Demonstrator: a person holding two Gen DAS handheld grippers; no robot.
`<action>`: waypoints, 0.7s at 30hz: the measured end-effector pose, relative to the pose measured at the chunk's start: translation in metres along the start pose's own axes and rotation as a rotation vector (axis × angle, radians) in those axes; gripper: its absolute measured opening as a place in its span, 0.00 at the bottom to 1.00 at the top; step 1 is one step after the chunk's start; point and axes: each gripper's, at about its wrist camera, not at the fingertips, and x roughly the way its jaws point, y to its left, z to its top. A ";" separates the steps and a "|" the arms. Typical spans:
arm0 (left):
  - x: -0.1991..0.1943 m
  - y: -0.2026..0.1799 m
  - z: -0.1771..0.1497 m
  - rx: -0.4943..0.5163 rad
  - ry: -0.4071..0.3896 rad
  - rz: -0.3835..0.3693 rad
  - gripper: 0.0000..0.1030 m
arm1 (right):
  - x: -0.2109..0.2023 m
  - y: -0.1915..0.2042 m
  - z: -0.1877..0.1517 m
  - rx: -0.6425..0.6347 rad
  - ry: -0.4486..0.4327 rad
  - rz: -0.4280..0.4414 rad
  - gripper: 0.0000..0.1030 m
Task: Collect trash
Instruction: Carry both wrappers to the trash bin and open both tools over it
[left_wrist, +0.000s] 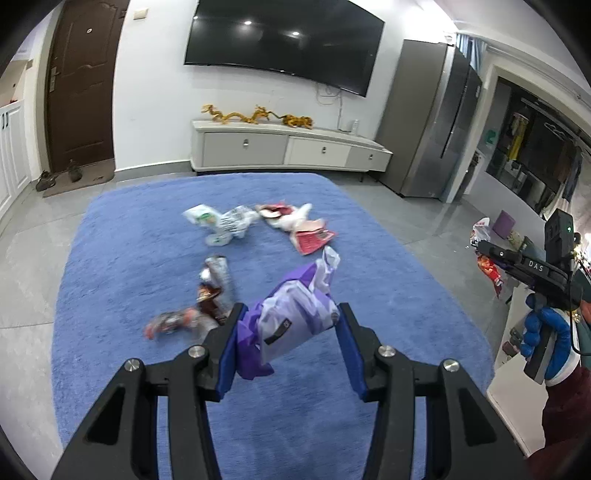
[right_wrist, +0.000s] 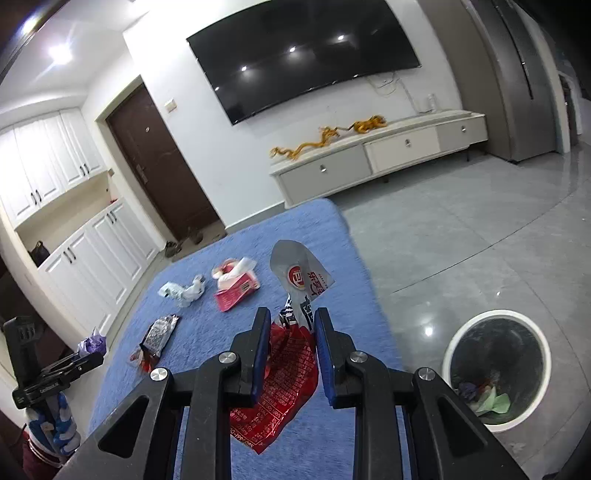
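your left tool pinches a purple bag, your right tool a red wrapper at frame centre; both light, crinkly, slippery; grip mid-body.

Left claw: jaws partly closed, blue pads clamping a crumpled purple-and-white wrapper, pitched down and forward. Right claw: jaws nearly together, pinching a red-and-silver snack bag, also angled down. In the left wrist view the right hand sits at far right, blue-and-white glove wrapped round the handle, dark red sleeve behind it. Left hand's glove shows low left in the right wrist view.
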 end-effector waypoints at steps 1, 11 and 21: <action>0.002 -0.008 0.002 0.009 0.001 -0.009 0.45 | -0.005 -0.005 0.000 0.005 -0.012 -0.010 0.22; 0.051 -0.098 0.034 0.136 0.056 -0.095 0.45 | -0.040 -0.072 -0.002 0.096 -0.093 -0.126 0.22; 0.148 -0.227 0.066 0.258 0.164 -0.247 0.45 | -0.055 -0.156 -0.006 0.201 -0.125 -0.295 0.23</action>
